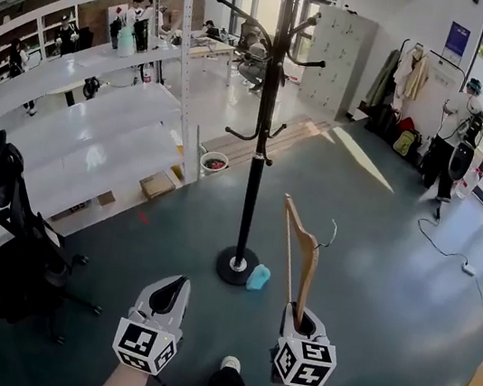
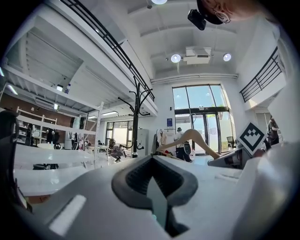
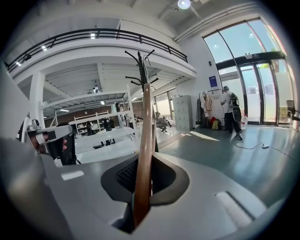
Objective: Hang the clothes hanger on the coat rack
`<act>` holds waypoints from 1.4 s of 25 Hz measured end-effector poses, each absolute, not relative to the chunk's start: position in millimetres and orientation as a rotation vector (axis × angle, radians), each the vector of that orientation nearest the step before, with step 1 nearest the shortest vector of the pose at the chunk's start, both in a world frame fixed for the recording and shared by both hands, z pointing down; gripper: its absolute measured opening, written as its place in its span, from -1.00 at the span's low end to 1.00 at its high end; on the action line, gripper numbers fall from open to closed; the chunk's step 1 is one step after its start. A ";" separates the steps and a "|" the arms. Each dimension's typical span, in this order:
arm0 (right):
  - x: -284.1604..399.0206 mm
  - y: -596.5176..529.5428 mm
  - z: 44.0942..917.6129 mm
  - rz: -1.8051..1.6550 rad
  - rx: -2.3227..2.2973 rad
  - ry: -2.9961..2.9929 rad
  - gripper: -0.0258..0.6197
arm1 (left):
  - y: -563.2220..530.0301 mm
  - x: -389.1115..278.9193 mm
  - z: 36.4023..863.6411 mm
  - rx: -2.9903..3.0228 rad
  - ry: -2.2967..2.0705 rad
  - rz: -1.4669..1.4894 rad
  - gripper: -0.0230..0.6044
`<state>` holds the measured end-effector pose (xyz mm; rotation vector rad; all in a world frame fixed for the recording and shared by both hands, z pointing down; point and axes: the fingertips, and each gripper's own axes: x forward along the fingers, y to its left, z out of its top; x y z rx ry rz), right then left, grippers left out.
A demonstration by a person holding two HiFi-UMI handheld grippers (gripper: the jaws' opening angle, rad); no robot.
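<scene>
A wooden clothes hanger point(image 1: 298, 252) with a metal hook point(image 1: 330, 234) stands up out of my right gripper point(image 1: 300, 320), which is shut on its lower end; in the right gripper view the hanger point(image 3: 144, 150) rises edge-on between the jaws. The black coat rack point(image 1: 264, 118) stands just ahead on a round base point(image 1: 236, 266), its curved hooks point(image 1: 302, 60) above the hanger's level. The rack point(image 3: 143, 65) lines up right behind the hanger. My left gripper point(image 1: 167, 299) is shut and holds nothing; its view shows the hanger point(image 2: 190, 139) to the right and the rack point(image 2: 136, 112) ahead.
A light-blue object point(image 1: 258, 277) lies by the rack's base. White shelving point(image 1: 80, 115) runs along the left, with a black office chair point(image 1: 18, 242) near me. A person point(image 1: 452, 140) stands at the far right by glass doors, and a cable point(image 1: 451, 255) trails over the floor.
</scene>
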<state>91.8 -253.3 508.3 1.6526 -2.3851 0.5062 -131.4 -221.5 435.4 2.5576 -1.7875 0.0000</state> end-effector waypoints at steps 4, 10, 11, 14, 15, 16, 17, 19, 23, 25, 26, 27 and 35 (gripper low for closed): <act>108.0 -307.8 502.2 0.479 1.631 -2.415 -0.77 | -275.3 -113.5 428.0 2.559 -1.820 -0.033 -0.93; 133.5 -371.5 499.9 0.463 1.622 -2.417 -0.77 | -334.7 -87.4 426.5 2.565 -1.841 -0.038 -0.93; 132.1 -381.5 497.7 0.462 1.622 -2.415 -0.77 | -342.2 -88.4 425.3 2.565 -1.840 -0.032 -0.93; 120.9 -409.2 491.2 0.460 1.615 -2.416 -0.77 | -361.8 -100.0 424.8 2.559 -1.845 -0.021 -0.93; 117.3 -418.8 489.0 0.451 1.610 -2.416 -0.77 | -369.0 -104.3 425.9 2.553 -1.850 -0.021 -0.93; 114.3 -429.1 486.0 0.439 1.607 -2.418 -0.77 | -377.3 -107.9 426.9 2.547 -1.853 -0.021 -0.93; 111.7 -440.0 481.8 0.427 1.606 -2.421 -0.77 | -386.8 -111.0 427.6 2.543 -1.854 -0.021 -0.93; 106.7 -462.4 471.1 0.413 1.610 -2.433 -0.77 | -407.5 -117.3 427.4 2.536 -1.852 -0.027 -0.93; 94.8 -508.6 444.4 0.362 1.634 -2.447 -0.77 | -448.7 -131.9 421.0 2.545 -1.840 -0.059 -0.93; 85.4 -533.2 429.2 0.347 1.640 -2.459 -0.77 | -467.9 -139.9 416.7 2.562 -1.831 -0.066 -0.93; 80.5 -545.6 421.0 0.346 1.640 -2.465 -0.77 | -476.9 -143.7 414.1 2.570 -1.828 -0.071 -0.93; 75.9 -558.0 412.7 0.346 1.638 -2.473 -0.77 | -485.6 -147.0 411.4 2.577 -1.825 -0.076 -0.93; 46.1 -639.7 366.9 0.257 1.645 -2.482 -0.77 | -537.3 -164.9 410.1 2.609 -1.788 -0.069 -0.93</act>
